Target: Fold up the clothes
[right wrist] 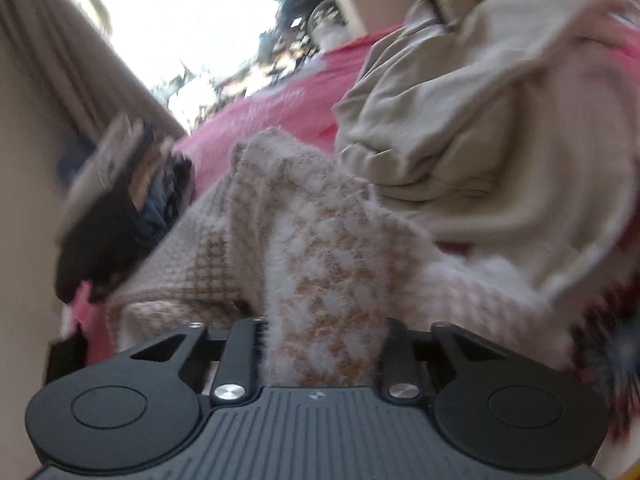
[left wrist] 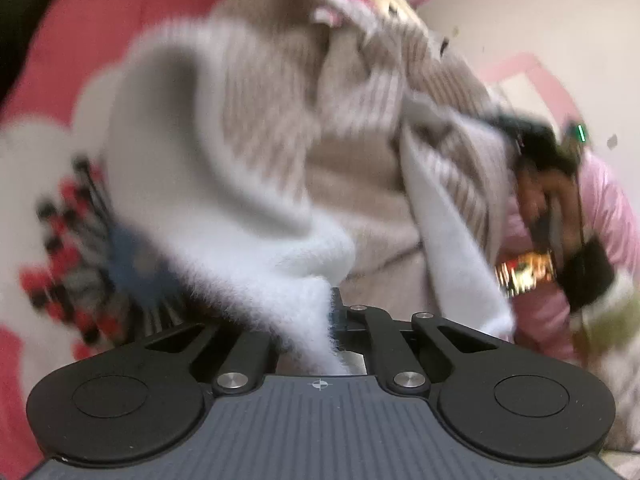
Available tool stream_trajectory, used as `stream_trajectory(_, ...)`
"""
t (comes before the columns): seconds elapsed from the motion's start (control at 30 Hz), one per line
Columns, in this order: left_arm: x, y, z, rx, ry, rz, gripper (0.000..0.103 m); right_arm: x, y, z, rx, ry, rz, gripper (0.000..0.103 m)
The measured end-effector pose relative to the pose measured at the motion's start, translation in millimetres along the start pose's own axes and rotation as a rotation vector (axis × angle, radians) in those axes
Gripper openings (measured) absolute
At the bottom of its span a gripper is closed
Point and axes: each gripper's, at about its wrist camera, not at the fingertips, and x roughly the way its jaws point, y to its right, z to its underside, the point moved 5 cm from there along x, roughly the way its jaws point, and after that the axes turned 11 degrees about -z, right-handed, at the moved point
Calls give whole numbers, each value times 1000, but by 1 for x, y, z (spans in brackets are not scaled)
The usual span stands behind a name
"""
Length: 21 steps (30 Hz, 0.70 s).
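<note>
Both grippers grip the fuzzy sweater (left wrist: 248, 168): left (left wrist: 320, 344) pinches white hem; right (right wrist: 324, 344) clamps beige knit; blanket (left wrist: 72, 32) below.

Pretty cramped in front of both grippers: the fuzzy white-and-tan sweater (left wrist: 256, 152) bunches up right ahead of the left gripper (left wrist: 336, 336) and fills the gap between its jaws, so nothing passes straight forward there. On the right, the same knit blocks the right gripper (right wrist: 324, 344), with a beige garment (right wrist: 472, 128) heaped just beyond. The only bare stretch is the pink bedspread (right wrist: 272, 112) further back.
</note>
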Motion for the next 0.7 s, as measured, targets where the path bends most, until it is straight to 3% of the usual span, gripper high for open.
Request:
stream_trajectory(0.13, -19, -9, -31, 8, 114, -26, 3, -60, 7, 39, 103, 54, -17, 21)
stream_trajectory(0.4, -29, -22, -98, 6, 247, -107, 3, -154, -12, 160, 258, 18, -71, 20)
stream_trajectory(0.6, -28, -35, -115, -35, 286, -132, 3, -160, -57, 262, 458, -91, -172, 20)
stream_trajectory(0.7, -25, -39, -113, -18, 284, -152, 3, -152, -77, 290, 452, -120, -191, 24)
